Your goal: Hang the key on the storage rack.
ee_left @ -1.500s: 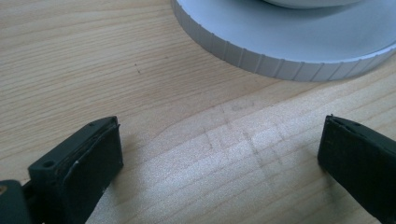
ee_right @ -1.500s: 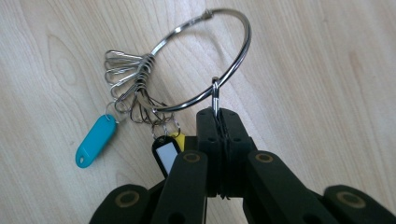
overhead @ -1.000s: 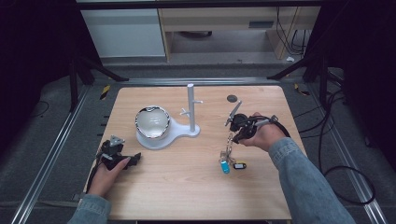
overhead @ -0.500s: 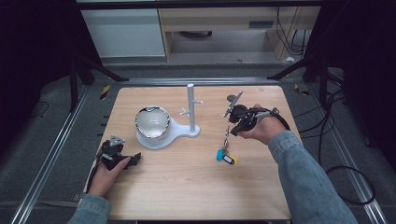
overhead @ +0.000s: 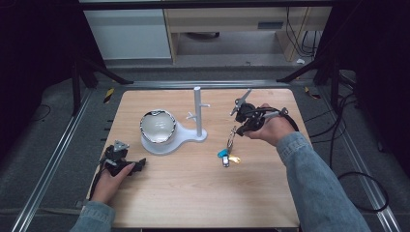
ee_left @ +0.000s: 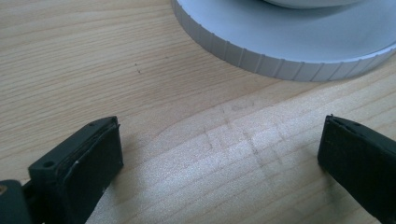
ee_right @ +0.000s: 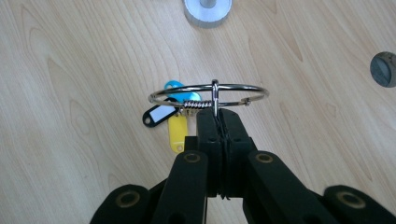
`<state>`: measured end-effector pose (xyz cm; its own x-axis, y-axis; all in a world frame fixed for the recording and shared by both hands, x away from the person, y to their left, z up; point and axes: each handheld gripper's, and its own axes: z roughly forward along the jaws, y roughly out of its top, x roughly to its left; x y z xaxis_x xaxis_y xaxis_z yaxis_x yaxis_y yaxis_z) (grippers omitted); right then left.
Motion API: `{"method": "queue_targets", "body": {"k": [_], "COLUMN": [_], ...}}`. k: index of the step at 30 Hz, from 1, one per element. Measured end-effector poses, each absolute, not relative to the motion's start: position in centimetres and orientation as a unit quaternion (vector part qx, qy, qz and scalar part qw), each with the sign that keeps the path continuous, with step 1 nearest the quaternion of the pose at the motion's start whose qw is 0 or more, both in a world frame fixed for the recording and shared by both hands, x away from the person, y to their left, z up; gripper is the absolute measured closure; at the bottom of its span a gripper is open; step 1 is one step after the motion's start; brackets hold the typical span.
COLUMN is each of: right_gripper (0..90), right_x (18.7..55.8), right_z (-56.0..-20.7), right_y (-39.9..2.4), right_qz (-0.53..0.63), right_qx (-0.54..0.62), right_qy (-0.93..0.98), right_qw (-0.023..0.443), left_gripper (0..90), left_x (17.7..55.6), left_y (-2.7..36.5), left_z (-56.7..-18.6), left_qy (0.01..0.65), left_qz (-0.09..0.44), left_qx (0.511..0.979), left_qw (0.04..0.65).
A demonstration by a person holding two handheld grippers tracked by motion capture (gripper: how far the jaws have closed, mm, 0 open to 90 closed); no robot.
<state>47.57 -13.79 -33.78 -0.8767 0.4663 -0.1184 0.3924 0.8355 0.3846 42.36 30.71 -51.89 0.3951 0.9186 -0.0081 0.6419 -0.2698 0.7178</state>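
Faded blue denim sleeves on both forearms, right sleeve (overhead: 316,183) broad, left cuff (overhead: 92,218) at frame bottom. Black two-jaw left gripper (ee_left: 219,163) with flat matte pads. Black right gripper (ee_right: 219,122): brass-coloured pivot screws, grey three-cornered top plate (overhead: 241,100), trailing black cable (overhead: 285,112).

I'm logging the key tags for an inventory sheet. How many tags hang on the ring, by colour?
Blue tag: 1
Black tag: 1
Yellow tag: 1
Total: 3 tags, all on the metal ring pinched in the right hand-held gripper.
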Motion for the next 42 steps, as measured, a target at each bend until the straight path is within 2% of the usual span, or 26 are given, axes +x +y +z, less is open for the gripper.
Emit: {"method": "queue_targets", "body": {"k": [42], "right_gripper": [88.9], "right_x": [48.6], "right_z": [-28.8], "right_y": [-11.9], "right_qz": [0.195], "right_qx": [0.215], "right_qy": [0.948], "right_qw": [0.131], "left_gripper": [0.0], "left_x": [42.4], "left_y": [30.7], "left_z": [-51.9], "left_qy": [0.507], "left_qz": [0.212], "left_qx": [0.769], "left_qw": [0.327]}}
